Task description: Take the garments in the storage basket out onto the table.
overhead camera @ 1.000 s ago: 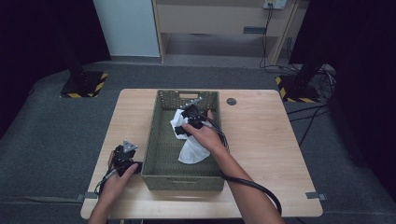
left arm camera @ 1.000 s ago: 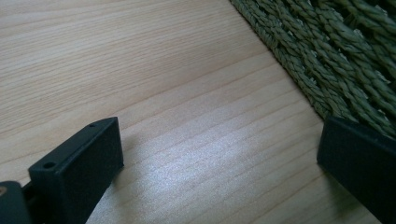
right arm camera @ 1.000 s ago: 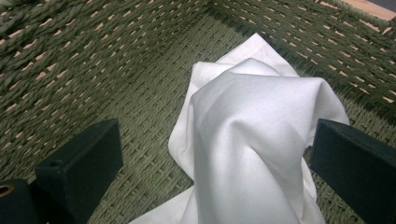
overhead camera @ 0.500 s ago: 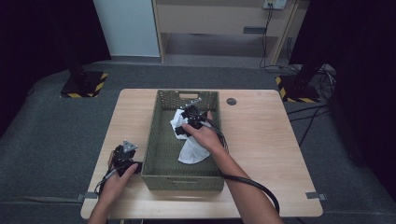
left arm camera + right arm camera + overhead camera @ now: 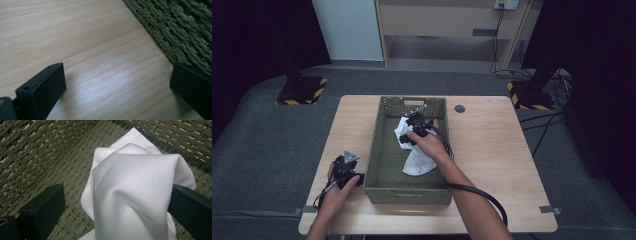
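A green woven basket [image 5: 382,165] sits in the middle of a pale wooden bench [image 5: 492,150]. Inside it lies a crumpled white cloth [image 5: 418,162]. The right claw [image 5: 414,124] reaches into the basket, its jaws spread wide with a raised fold of the cloth between them. The left claw [image 5: 346,167] rests on the bench just beside the basket's left wall, jaws wide apart and holding nothing.
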Demonstrator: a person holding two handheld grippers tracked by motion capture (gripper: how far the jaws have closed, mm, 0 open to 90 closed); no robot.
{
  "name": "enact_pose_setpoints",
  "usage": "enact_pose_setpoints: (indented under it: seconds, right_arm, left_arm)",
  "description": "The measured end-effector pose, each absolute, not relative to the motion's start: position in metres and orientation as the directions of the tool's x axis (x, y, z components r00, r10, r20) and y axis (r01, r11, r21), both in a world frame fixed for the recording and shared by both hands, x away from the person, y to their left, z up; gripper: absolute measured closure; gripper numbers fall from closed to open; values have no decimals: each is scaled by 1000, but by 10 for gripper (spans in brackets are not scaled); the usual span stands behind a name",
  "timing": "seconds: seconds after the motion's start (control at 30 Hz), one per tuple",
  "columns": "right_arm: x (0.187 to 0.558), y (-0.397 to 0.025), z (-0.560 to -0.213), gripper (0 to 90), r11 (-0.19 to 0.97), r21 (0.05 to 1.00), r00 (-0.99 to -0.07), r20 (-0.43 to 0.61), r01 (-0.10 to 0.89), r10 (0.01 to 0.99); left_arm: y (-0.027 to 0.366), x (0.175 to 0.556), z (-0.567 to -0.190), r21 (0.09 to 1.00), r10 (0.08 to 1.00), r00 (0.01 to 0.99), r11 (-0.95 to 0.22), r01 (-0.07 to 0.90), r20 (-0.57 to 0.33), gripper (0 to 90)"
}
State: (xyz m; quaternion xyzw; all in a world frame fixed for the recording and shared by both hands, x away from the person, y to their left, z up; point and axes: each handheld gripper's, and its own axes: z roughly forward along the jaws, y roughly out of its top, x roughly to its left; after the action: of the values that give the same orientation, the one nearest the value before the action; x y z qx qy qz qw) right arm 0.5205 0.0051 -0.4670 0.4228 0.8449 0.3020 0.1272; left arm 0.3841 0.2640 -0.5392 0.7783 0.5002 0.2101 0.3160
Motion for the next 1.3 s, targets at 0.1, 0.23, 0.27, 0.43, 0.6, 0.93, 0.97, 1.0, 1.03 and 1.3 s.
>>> enact_pose_setpoints:
  seconds: [0.1,0.23,0.27,0.43,0.6,0.93,0.97,1.0,1.03,1.3]
  right_arm:
    - [522,4,-470,28,459,613,-606,41,643,794]
    - [523,3,-474,29,450,609,-597,49,653,800]
    - [523,3,-474,29,450,609,-597,49,653,800]
    - [524,2,-477,29,444,609,-592,54,657,804]
    - [525,2,-480,30,446,603,-593,55,661,803]
    - [527,6,-488,30,448,594,-587,52,669,808]
    - [527,6,-488,30,448,592,-586,53,670,808]
    - [527,6,-488,30,448,592,-586,53,670,808]
    - [528,6,-489,30,447,591,-585,53,671,809]
    - [527,4,-497,31,447,580,-583,59,681,810]
  left_arm:
    - [264,384,-539,702,911,412,-300,646,11,0]
    - [264,384,-539,701,911,412,-302,646,12,0]
    - [264,384,-539,701,911,412,-302,646,12,0]
    - [264,384,-539,701,911,413,-302,646,12,0]
    - [264,384,-539,702,911,412,-301,646,11,0]
    - [264,384,-539,702,910,415,-303,645,11,0]
    - [264,384,-539,702,910,415,-303,645,11,0]
    - [264,384,-539,702,910,415,-303,645,11,0]
    - [264,384,-539,701,910,415,-303,645,11,0]
    - [265,384,-539,701,908,418,-305,644,11,0]
